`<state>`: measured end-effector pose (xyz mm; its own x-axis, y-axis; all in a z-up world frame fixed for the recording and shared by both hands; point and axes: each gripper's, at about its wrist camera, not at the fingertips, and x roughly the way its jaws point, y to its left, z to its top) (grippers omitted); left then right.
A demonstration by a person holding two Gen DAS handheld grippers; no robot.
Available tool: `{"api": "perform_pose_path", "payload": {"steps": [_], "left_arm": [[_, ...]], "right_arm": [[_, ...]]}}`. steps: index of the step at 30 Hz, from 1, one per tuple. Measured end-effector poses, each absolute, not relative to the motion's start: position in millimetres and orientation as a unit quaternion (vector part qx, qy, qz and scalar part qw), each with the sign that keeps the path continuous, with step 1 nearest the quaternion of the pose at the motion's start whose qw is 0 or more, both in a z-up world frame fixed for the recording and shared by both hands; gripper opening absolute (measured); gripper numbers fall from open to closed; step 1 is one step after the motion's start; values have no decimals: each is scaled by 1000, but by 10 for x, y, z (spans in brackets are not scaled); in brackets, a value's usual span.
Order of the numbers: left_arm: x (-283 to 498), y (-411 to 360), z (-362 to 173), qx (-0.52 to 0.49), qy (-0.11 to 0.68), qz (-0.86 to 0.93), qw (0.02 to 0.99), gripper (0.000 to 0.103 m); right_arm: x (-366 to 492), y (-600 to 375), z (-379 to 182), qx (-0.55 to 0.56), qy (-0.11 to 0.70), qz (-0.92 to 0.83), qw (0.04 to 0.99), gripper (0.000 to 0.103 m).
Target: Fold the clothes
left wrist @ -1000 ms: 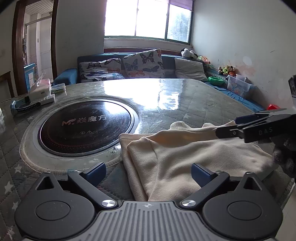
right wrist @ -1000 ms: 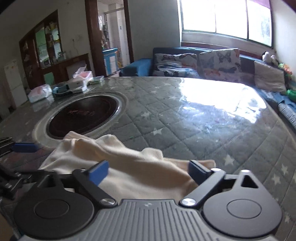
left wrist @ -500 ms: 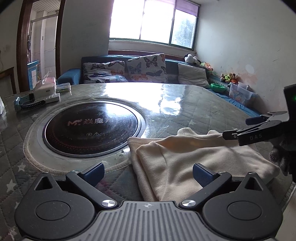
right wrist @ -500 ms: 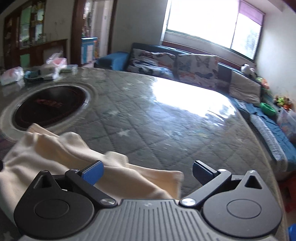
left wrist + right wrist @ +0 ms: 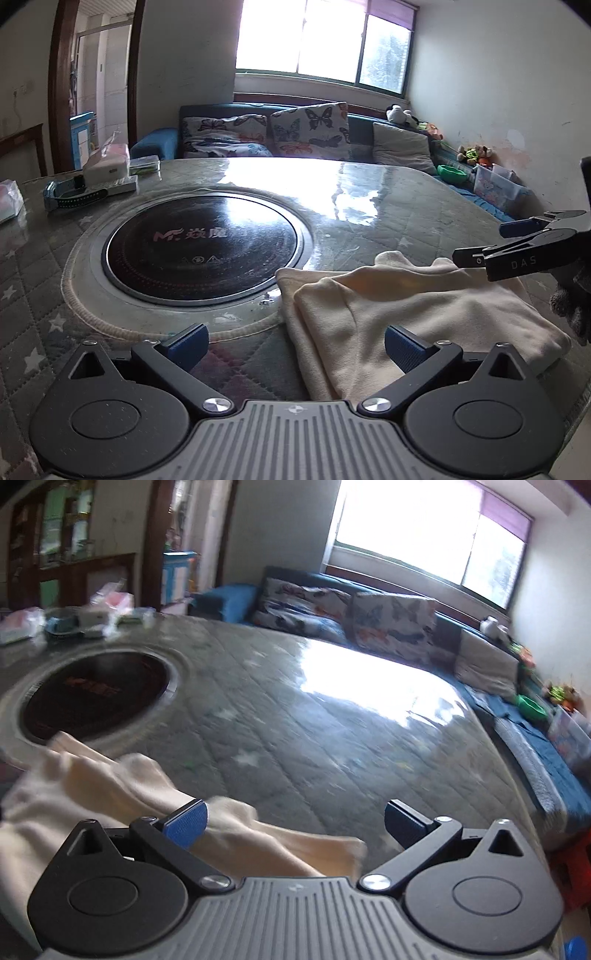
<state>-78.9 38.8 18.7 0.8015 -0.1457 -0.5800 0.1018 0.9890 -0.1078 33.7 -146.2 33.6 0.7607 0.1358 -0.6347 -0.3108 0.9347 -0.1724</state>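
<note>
Both grippers, left (image 5: 295, 341) and right (image 5: 295, 821), gape wide and hold nothing; the folded cream cloth (image 5: 406, 314) lies beside the black hob (image 5: 201, 251).

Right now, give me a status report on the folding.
Left gripper open, empty. Right gripper open, over the cloth's edge. Cream garment folded on the table beside the hotplate. Nothing in the way.

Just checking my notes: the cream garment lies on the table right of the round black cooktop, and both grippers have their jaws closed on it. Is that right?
Not quite. The cream garment does lie on the table right of the round black cooktop, but both wrist views show the left gripper and right gripper with jaws open, gripping nothing.
</note>
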Motion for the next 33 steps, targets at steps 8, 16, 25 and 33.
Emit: {"api": "perform_pose_path", "payload": {"steps": [8, 16, 25, 33], "left_arm": [[-846, 457, 190, -33, 310, -54, 949, 103], [-876, 616, 174, -45, 315, -28, 947, 103], [-886, 825, 196, -62, 314, 17, 947, 103], [-919, 936, 242, -78, 314, 39, 945, 103]], "right_arm": [[470, -889, 241, -168, 331, 173, 912, 103], [527, -747, 251, -176, 324, 169, 914, 103], [-241, -552, 398, -241, 269, 261, 895, 103], [-719, -201, 159, -289, 225, 292, 883, 103]]}}
